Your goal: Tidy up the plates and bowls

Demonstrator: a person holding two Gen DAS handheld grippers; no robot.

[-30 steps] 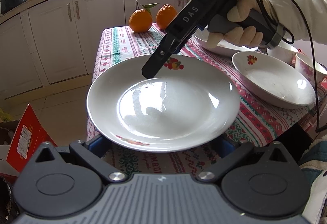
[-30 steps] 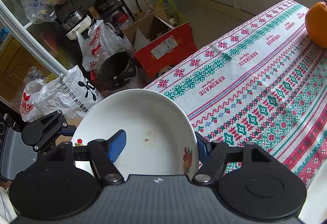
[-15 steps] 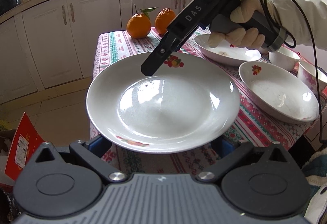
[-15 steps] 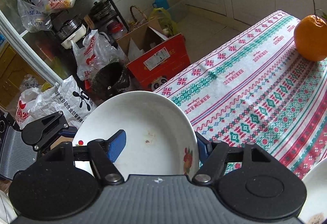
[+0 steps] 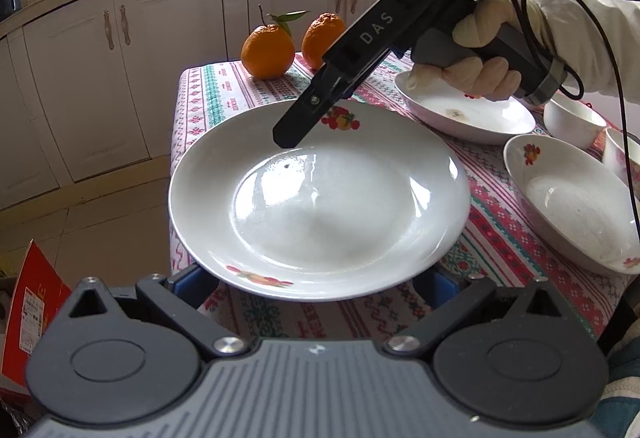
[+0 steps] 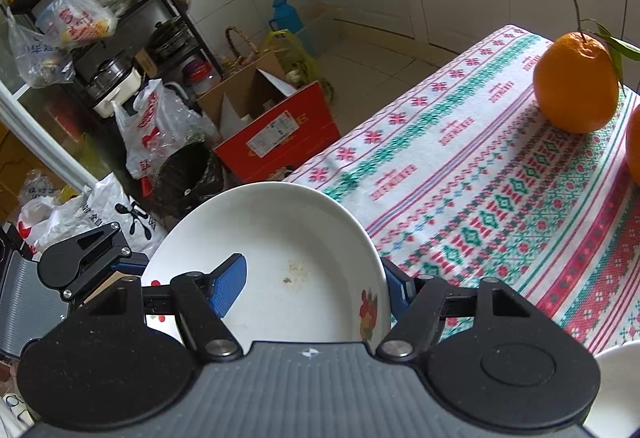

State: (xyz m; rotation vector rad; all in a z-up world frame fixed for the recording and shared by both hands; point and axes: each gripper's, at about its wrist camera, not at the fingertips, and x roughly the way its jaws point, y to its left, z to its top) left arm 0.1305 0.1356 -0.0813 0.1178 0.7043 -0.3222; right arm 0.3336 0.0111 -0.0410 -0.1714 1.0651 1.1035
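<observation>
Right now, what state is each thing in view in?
plate: held at the table's edge, roughly level, empty, small stain inside.
right tongs: shut on the plate's rim, one pad inside.
left tongs: spread under the plate's near rim; grip unclear.
near dish: upright on the tablecloth, empty.
far dish: upright, stained.
small bowl: upright.
oranges: whole, unpeeled.

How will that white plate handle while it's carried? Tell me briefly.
The plate looks glazed and glossy, so probably slippery; the right gripper pinches only its rim. It seems rigid ceramic, likely to chip if dropped. Wide and shallow, it may tilt from an edge grip.
</observation>
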